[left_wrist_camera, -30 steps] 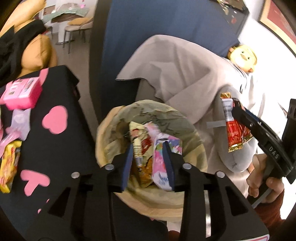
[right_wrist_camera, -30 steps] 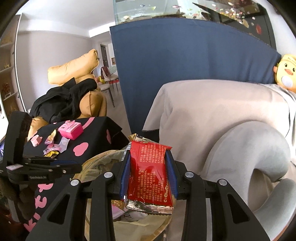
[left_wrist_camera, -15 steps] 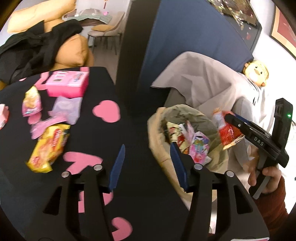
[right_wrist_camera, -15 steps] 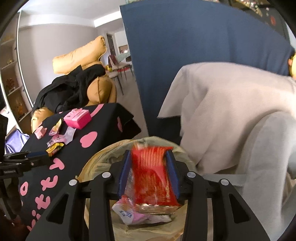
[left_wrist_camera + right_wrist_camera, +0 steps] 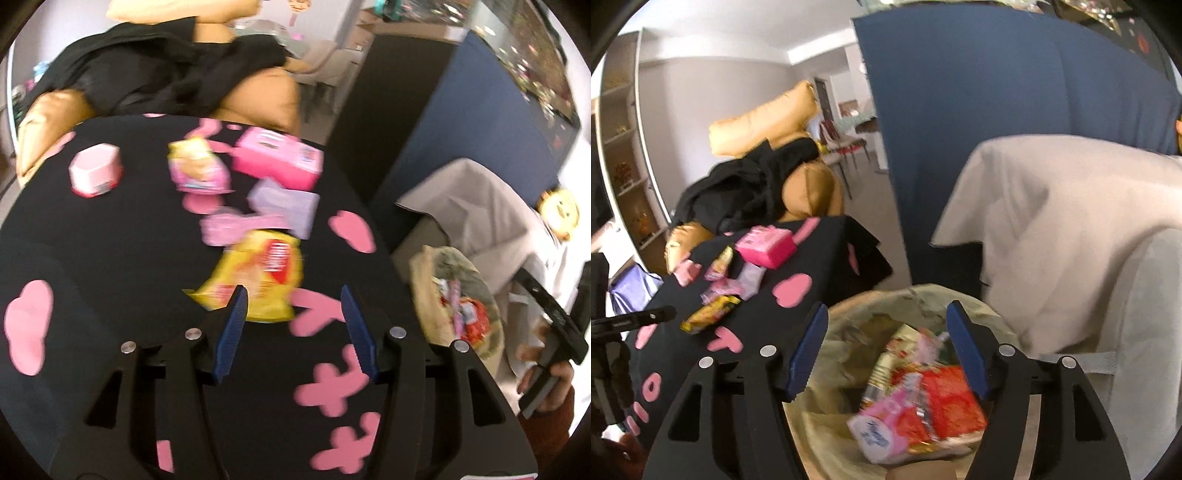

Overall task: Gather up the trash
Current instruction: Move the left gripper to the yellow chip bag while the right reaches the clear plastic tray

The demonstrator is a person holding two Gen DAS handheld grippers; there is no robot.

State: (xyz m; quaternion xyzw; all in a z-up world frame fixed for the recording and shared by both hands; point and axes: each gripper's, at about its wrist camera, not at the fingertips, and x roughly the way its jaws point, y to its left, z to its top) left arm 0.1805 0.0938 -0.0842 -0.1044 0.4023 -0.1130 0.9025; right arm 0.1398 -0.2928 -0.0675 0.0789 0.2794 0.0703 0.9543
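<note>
In bin (image 5: 849, 435), crumpled red wrapper (image 5: 955, 397), glossy

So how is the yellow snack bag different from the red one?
The yellow snack bag lies on the black cloth with pink shapes, not yet collected; the red snack bag already sits inside the lined trash bin. The yellow one lies beside other wrappers on the table; the red one is piled among binned wrappers. Both are shiny crinkly packets, and neither is held.

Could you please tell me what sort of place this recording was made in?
Most likely a home living room: a tan leather sofa draped with black clothing, dining chairs in the room beyond, and white wall shelving.
</note>
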